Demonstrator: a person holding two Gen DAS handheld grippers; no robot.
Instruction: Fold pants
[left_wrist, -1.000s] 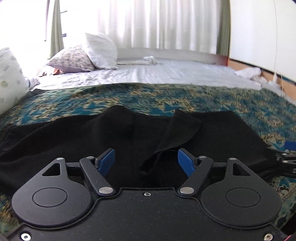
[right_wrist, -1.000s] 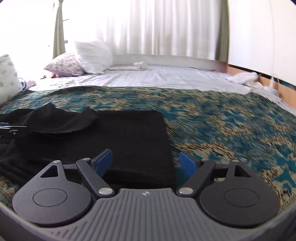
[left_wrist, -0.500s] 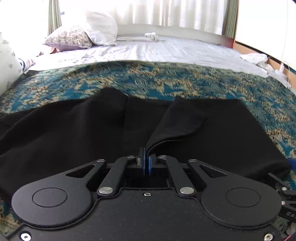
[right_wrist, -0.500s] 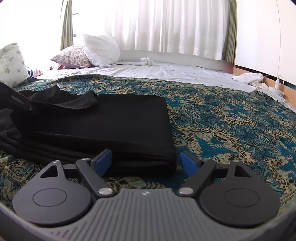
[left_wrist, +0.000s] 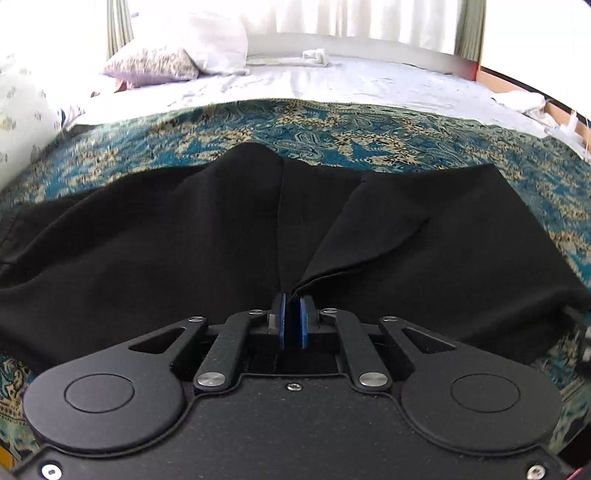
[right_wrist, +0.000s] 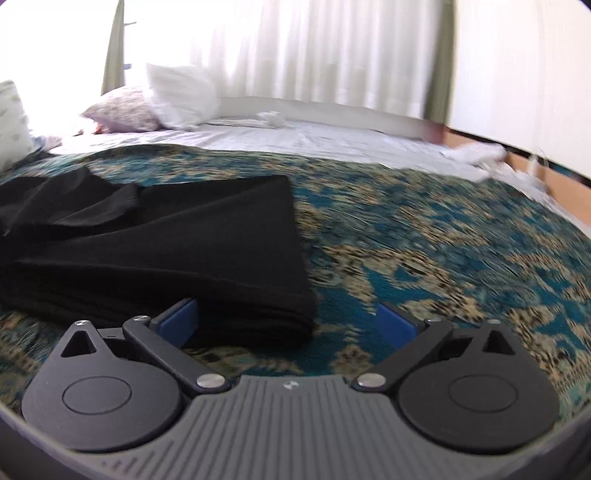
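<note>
On a bed spread with a teal patterned cover, black pants lie across its near side; the left claw is pressed together, pinching a near edge of the cloth at the middle; the right claw is spread wide, the thick folded right-hand corner of the pants between its pads, ungripped; a clean fold likely calls for biting every layer there, then lifting both edges level.

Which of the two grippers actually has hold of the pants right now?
The left gripper: its jaws are shut on an edge of the black pants. The right gripper has its jaws wide open, with the folded corner of the pants just ahead, ungripped.
</note>
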